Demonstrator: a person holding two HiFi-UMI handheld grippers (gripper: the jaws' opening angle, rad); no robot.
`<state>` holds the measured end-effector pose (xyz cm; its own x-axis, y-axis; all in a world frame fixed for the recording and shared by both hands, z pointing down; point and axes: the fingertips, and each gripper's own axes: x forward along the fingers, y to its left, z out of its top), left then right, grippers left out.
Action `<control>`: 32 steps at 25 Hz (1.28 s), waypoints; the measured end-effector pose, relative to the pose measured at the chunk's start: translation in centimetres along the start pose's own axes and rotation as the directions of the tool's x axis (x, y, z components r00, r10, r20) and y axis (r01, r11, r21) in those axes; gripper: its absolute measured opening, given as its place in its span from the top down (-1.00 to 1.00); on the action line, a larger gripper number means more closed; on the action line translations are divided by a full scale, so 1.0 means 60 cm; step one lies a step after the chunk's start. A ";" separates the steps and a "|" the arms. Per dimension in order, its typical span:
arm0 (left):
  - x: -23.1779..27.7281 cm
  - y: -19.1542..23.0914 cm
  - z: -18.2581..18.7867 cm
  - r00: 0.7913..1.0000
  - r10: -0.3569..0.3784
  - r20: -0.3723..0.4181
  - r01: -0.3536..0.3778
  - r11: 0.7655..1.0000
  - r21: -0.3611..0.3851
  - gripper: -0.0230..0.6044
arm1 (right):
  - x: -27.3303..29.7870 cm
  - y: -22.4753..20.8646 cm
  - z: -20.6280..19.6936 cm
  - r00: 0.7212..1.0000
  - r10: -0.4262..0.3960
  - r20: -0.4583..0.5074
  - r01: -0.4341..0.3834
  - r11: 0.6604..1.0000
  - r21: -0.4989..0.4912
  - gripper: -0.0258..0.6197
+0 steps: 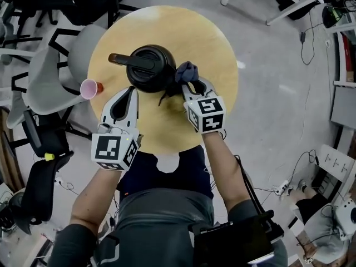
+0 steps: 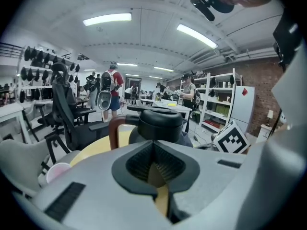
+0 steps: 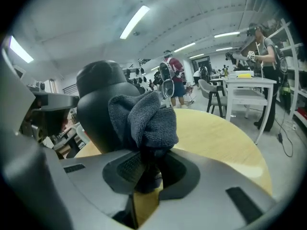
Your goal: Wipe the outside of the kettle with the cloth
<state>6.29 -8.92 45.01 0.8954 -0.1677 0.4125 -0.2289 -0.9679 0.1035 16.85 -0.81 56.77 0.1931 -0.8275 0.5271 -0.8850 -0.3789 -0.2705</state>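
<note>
A black kettle (image 1: 149,68) stands in the middle of the round wooden table (image 1: 217,54), its handle pointing left. My right gripper (image 1: 192,85) is shut on a bunched blue-grey cloth (image 1: 187,70), which rests against the kettle's right side. In the right gripper view the cloth (image 3: 144,119) bulges up out of the jaws in front of the kettle (image 3: 98,104). My left gripper (image 1: 127,96) is shut with nothing in it, just short of the kettle's near side. In the left gripper view the kettle (image 2: 159,123) rises right beyond the closed pads (image 2: 144,159).
A pink cup (image 1: 89,88) lies at the table's left edge, close to my left gripper. A grey chair (image 1: 50,77) and a black chair (image 1: 39,177) crowd the left side. White table legs (image 1: 278,4) and floor cables (image 1: 308,43) are at the upper right.
</note>
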 end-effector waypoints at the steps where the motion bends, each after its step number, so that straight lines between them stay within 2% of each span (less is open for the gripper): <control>1: 0.001 0.001 -0.002 1.000 0.014 0.003 -0.014 1.000 0.000 0.90 | 0.006 -0.002 -0.006 1.000 0.002 -0.013 -0.002 1.000 -0.008 0.66; 5: -0.001 0.004 -0.014 0.998 0.058 -0.002 -0.058 0.998 -0.013 0.90 | 0.025 -0.008 -0.026 0.998 0.000 -0.064 -0.003 0.999 -0.037 0.66; 12: 0.001 0.008 -0.021 0.993 0.122 -0.004 -0.122 0.991 -0.050 0.90 | 0.026 -0.010 -0.024 0.994 0.060 -0.097 -0.068 0.994 -0.086 0.66; 15: -0.003 0.008 -0.010 0.986 0.167 0.006 -0.166 0.985 -0.054 0.90 | -0.003 -0.010 0.017 0.993 0.111 -0.034 -0.114 0.987 -0.112 0.66; 19: -0.016 0.000 0.015 0.971 0.236 0.022 -0.235 0.970 -0.065 0.90 | -0.053 -0.003 0.112 0.976 0.202 0.076 -0.188 0.968 -0.166 0.65; 24: -0.044 -0.004 0.047 0.952 0.305 0.032 -0.302 0.949 -0.089 0.90 | -0.080 0.029 0.207 0.947 0.297 0.121 -0.265 0.938 -0.222 0.65; 28: -0.047 -0.014 0.052 0.954 0.297 0.039 -0.292 0.951 -0.098 0.90 | -0.064 0.040 0.202 0.954 0.287 0.091 -0.256 0.933 -0.254 0.66; 32: -0.034 -0.013 0.033 0.961 0.274 0.030 -0.270 0.957 -0.105 0.90 | -0.028 0.022 0.164 0.972 0.225 0.068 -0.204 0.952 -0.229 0.66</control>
<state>5.39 -8.17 42.32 0.8096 -0.4322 0.3973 -0.5007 -0.8616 0.0831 19.49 -3.98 47.60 0.0177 -0.9179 0.3964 -0.9787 -0.0969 -0.1808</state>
